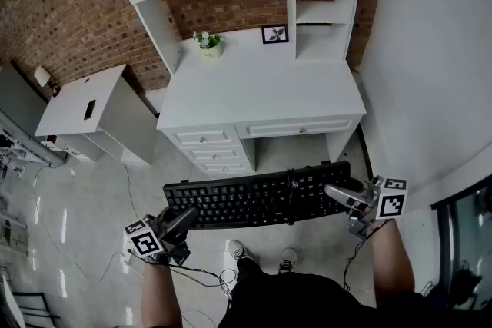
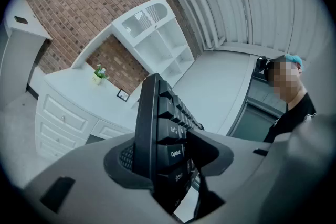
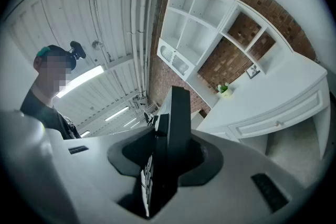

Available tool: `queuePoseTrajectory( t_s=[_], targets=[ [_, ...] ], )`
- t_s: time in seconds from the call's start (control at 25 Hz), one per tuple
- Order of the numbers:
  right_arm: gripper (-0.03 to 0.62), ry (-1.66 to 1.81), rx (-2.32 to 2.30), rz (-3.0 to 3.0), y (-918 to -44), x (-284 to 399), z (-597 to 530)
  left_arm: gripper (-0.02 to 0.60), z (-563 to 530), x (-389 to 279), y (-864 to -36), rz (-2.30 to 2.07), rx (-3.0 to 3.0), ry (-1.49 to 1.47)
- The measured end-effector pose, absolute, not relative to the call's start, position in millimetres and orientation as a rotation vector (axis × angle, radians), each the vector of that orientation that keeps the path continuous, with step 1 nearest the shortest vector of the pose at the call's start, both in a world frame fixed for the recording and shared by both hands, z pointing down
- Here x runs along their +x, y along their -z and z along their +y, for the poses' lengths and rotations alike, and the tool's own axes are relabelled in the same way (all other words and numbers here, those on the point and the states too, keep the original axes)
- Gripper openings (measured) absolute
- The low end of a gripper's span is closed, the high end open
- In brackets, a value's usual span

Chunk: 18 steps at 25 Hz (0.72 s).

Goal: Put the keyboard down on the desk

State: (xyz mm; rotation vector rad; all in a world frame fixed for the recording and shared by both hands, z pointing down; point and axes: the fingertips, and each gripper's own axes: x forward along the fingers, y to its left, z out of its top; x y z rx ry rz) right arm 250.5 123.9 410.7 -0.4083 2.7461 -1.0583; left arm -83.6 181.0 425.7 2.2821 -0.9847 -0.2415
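A black keyboard hangs in the air in front of the white desk, level and held by both ends. My left gripper is shut on its left end, near the Caps Lock key. My right gripper is shut on its right end, the keyboard standing edge-on between the jaws. A black cable trails from the keyboard to the floor.
On the desk's back stand a small potted plant and a framed picture, under a white shelf unit. A white side cabinet stands left of the desk. The person's shoes are on the glossy floor below.
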Motion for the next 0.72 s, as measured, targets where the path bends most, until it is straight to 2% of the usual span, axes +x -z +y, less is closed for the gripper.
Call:
queuePoseTrajectory(
  t_s=[0.72],
  targets=[
    [0.141,1.045,-0.403,2.727,-406.2,249.7,125.2,0.235,180.0,-86.0,-418.1,-0.985,2.304,0.234]
  ],
)
